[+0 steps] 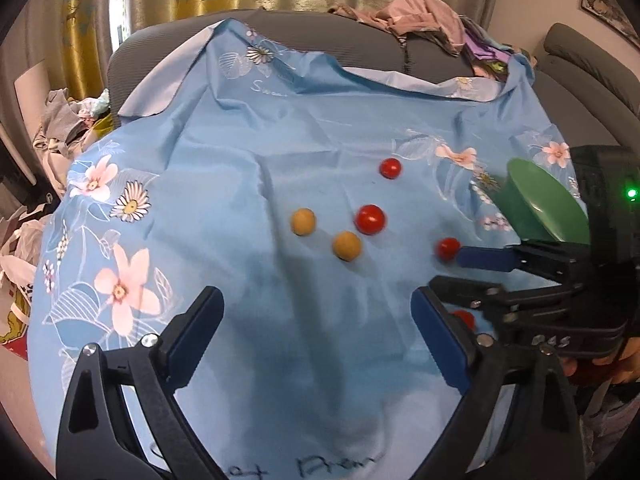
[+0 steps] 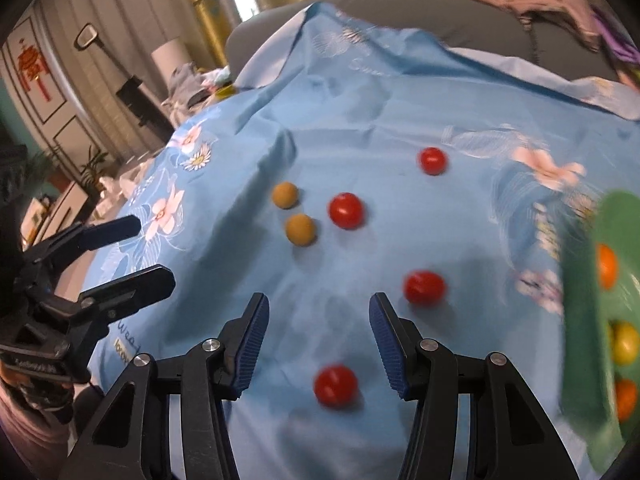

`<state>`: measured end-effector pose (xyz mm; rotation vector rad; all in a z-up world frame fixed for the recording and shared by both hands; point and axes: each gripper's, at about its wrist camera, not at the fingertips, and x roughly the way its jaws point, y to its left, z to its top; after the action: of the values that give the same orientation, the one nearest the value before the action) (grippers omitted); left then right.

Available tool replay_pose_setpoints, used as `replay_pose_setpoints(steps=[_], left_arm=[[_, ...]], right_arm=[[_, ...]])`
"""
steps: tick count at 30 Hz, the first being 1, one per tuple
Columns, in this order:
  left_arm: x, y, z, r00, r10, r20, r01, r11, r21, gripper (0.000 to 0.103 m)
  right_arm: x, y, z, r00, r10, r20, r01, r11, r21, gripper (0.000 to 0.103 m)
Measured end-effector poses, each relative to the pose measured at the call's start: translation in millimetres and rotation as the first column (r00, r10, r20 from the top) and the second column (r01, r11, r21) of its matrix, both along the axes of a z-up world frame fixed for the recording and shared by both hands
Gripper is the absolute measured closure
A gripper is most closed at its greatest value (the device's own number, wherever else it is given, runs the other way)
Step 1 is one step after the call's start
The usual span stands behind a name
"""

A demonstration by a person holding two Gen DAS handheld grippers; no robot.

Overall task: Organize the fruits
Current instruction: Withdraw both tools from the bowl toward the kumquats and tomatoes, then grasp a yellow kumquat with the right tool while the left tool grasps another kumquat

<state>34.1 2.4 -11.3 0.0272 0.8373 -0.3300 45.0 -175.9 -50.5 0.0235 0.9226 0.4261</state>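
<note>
Several red cherry tomatoes and two tan round fruits lie on a blue flowered cloth (image 1: 248, 128). The tan fruits (image 1: 303, 221) (image 1: 347, 245) sit side by side next to a large tomato (image 1: 370, 219). My left gripper (image 1: 316, 304) hangs open over bare cloth, short of the fruits. My right gripper (image 2: 318, 312) stands open, with one tomato (image 2: 335, 386) on the cloth between its fingers, untouched by the pads. Another tomato (image 2: 424, 287) lies just beyond its right finger. A green bowl (image 2: 580, 320) at the right holds orange and yellow fruits.
The cloth drapes over a grey sofa (image 1: 320, 36) with a pile of clothes (image 1: 420, 16) at the back. More clothes and bags lie on the floor to the left (image 1: 68, 120). The two grippers are close side by side; the right gripper (image 1: 446, 270) reaches in from the right.
</note>
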Motion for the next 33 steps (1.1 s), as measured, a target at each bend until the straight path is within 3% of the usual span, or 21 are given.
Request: replay_pose_setpoints(steps=[10, 17, 21, 24, 27, 33], left_arm=[[23, 20, -2, 0.999, 0.038, 0.003, -0.038, 0.999, 0.007, 0.008], [34, 23, -6, 0.999, 0.034, -0.008, -0.034, 0.999, 0.006, 0.013], [38, 15, -5, 1.000, 0.008, -0.004, -0.008, 1.000, 0.009, 0.015], [44, 4, -6, 1.000, -0.030, -0.004, 0.030, 0.999, 0.012, 0.016], [56, -10, -10, 0.996, -0.083, -0.029, 0.083, 0.997, -0.001, 0.029], [81, -31, -19, 0.988, -0.139, -0.067, 0.140, 0.990, 0.004, 0.032]], right_arm=[[61, 48, -27, 0.996, 0.075, -0.055, -0.079, 0.994, -0.071, 0.053], [76, 59, -36, 0.993, 0.099, -0.071, -0.105, 0.990, -0.097, 0.074], [79, 52, -36, 0.994, 0.091, -0.063, -0.097, 0.991, -0.093, 0.074], [83, 37, -35, 0.995, 0.063, -0.078, -0.066, 0.997, -0.039, 0.074], [83, 20, -33, 0.998, 0.007, -0.062, -0.011, 0.999, -0.051, 0.074], [75, -10, -29, 0.997, -0.044, -0.056, 0.045, 0.999, 0.008, 0.074]])
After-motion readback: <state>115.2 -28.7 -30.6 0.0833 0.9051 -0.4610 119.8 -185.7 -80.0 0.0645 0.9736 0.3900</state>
